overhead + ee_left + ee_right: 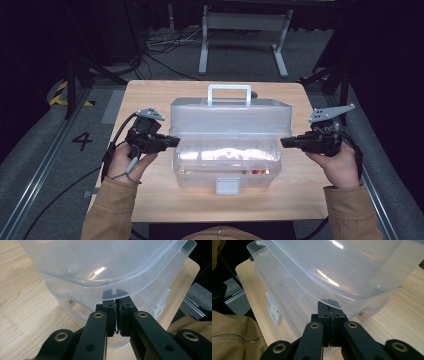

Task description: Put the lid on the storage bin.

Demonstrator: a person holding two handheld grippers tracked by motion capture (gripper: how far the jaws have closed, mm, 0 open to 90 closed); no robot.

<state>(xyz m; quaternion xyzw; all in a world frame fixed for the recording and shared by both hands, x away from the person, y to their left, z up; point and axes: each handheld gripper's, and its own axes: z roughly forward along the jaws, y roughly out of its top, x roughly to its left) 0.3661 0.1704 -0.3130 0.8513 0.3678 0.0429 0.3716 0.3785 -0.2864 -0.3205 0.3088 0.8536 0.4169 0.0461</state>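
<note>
Surface of pale wood at the frame's centre carries a clear plastic toolbox, its long axis running left to right and its lid tilted up toward the top of the frame. Both grippers sit at the box's short ends — the left gripper at the left end, the right gripper at the right, equally near. Each one's fingers are pressed together with nothing between them, tips just under the lid's rim — the lid lies directly above them.

I count one clear plastic toolbox on one wooden table, between my two grippers.
</note>
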